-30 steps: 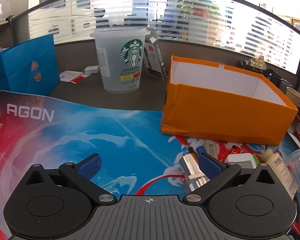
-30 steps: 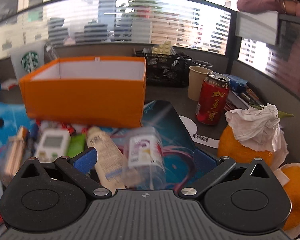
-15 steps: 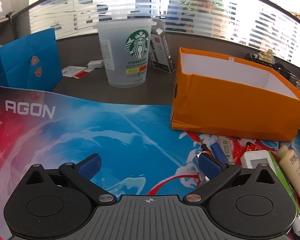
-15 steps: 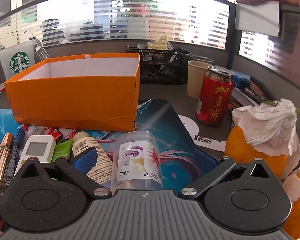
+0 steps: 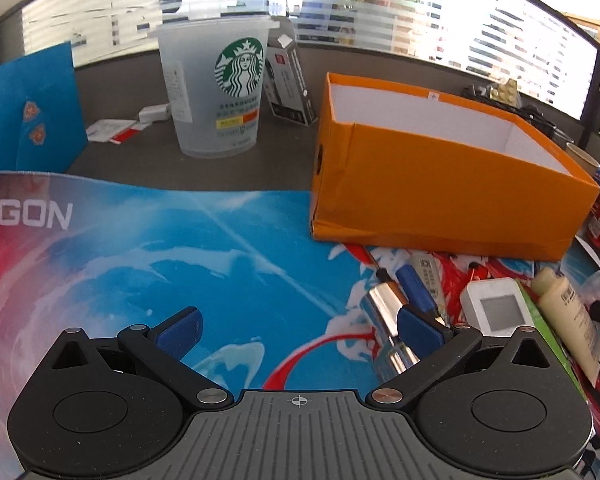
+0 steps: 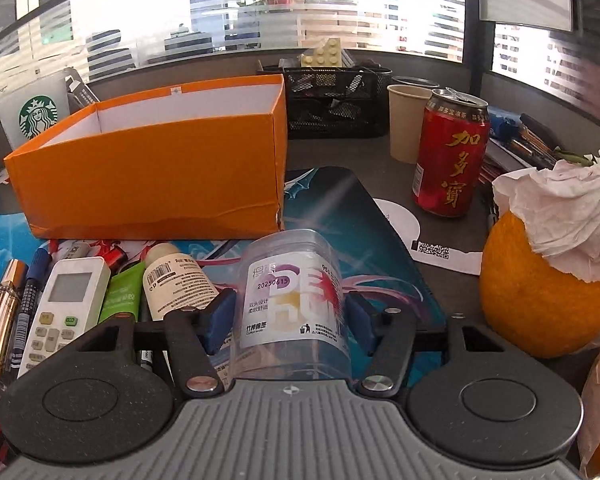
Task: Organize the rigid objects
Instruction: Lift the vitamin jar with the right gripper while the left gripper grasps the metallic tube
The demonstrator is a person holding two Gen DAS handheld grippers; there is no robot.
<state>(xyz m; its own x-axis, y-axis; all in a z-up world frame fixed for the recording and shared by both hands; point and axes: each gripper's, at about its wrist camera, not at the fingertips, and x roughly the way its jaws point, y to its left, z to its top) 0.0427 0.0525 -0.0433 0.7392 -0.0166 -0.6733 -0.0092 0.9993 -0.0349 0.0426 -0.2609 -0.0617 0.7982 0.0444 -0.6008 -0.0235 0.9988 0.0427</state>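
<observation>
Both pads of the right gripper (image 6: 290, 316) bracket the clear plastic jar (image 6: 292, 300), which lies on its side with its long axis running away from the camera; whether the pads press it yet cannot be told. Left gripper (image 5: 298, 326) hangs spread wide and empty over the mouse mat (image 5: 140, 248), so the right one is nearer. Beyond the jar, the open orange box (image 6: 152, 176) stands on the mat, near and likely the target. Office blinds lie behind.

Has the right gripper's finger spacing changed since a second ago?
Yes. The right gripper has narrowed: its blue pads now flank the clear plastic jar lying before the orange cardboard box, seemingly touching.
</observation>
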